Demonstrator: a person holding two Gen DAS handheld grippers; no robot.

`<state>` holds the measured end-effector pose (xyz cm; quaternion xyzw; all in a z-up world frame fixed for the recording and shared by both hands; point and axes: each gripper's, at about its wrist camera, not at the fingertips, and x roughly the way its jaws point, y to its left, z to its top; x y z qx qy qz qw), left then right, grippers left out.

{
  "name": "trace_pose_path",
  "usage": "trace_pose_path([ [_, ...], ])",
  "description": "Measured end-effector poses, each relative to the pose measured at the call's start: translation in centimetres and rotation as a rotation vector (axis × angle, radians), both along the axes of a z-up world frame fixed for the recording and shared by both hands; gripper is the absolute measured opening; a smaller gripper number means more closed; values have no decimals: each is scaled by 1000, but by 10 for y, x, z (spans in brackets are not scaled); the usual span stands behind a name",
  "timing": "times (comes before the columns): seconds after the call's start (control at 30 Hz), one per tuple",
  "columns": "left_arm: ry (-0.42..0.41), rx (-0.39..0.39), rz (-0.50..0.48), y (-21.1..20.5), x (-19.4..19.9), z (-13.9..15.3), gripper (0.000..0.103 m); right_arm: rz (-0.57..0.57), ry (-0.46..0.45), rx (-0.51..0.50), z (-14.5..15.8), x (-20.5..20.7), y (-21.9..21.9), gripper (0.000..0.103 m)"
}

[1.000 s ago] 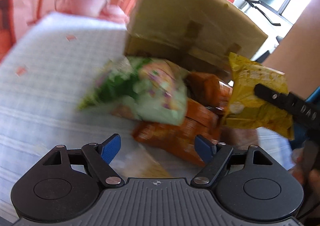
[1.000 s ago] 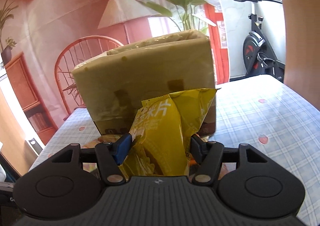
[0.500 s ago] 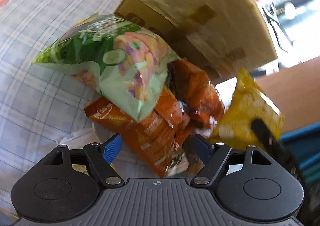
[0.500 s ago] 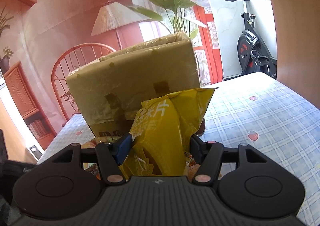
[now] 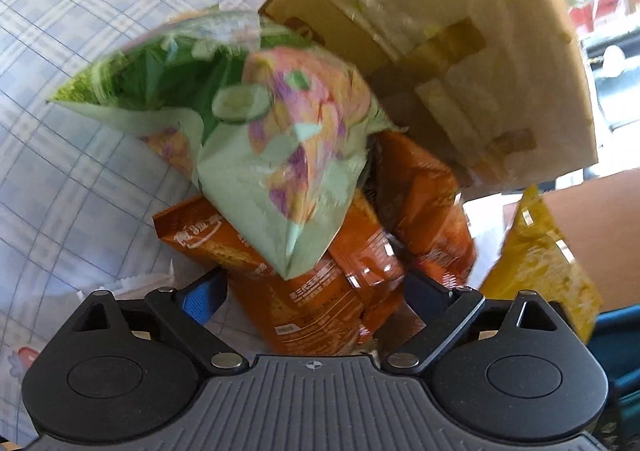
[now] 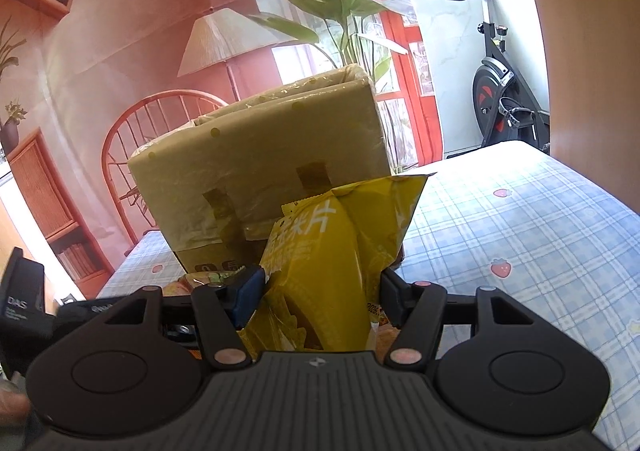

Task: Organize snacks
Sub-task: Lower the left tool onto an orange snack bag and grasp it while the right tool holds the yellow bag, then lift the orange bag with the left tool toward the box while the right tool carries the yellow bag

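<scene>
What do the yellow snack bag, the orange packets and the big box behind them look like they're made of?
Yellow snack bag: thin glossy plastic film, judging by its creases and crimped top edge. Orange packets: shiny, probably foil-lined plastic wrappers, with bright glints on the folds. Big box: seemingly cardboard, matte tan, covered by a thin translucent liner with tape patches; the liner material is unclear.

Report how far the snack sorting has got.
Nothing visibly sorted yet. In hand: the right gripper is shut on the yellow snack bag. Left: the green snack bag and orange snack packs lie piled beside the cardboard box, the open left gripper over them.
</scene>
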<state>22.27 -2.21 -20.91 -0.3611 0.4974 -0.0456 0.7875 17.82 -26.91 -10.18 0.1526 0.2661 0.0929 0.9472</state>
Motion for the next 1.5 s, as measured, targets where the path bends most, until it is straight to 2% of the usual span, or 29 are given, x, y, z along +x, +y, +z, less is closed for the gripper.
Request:
trace_pose_path([
  [0.07,2,-6,0,-4,2,-7,96,-1,3,1,0,0,-1,62],
  [0.23,-25,56,-20,-17,7,-8,94,-5,9,1,-1,0,-3,62],
  [0.27,-33,62,-25,-18,7,-8,82,-5,10,1,-1,0,-4,62],
  [0.33,-47,58,-63,-24,10,-10,70,-4,8,1,-1,0,-4,62],
  [0.47,-85,65,-86,-27,5,-2,56,-4,2,-1,1,0,-4,62],
  [0.73,-91,66,-72,-17,-7,7,50,-5,-8,1,3,-5,-5,62],
  [0.87,-116,93,-104,-17,-14,21,49,-7,-7,3,4,-5,-5,62],
  [1.07,-135,105,-160,-23,-19,25,47,-8,-13,6,6,-8,-5,62],
  [1.5,-229,98,-224,-28,-27,42,41,-14,-32,3,13,-15,-7,61],
])
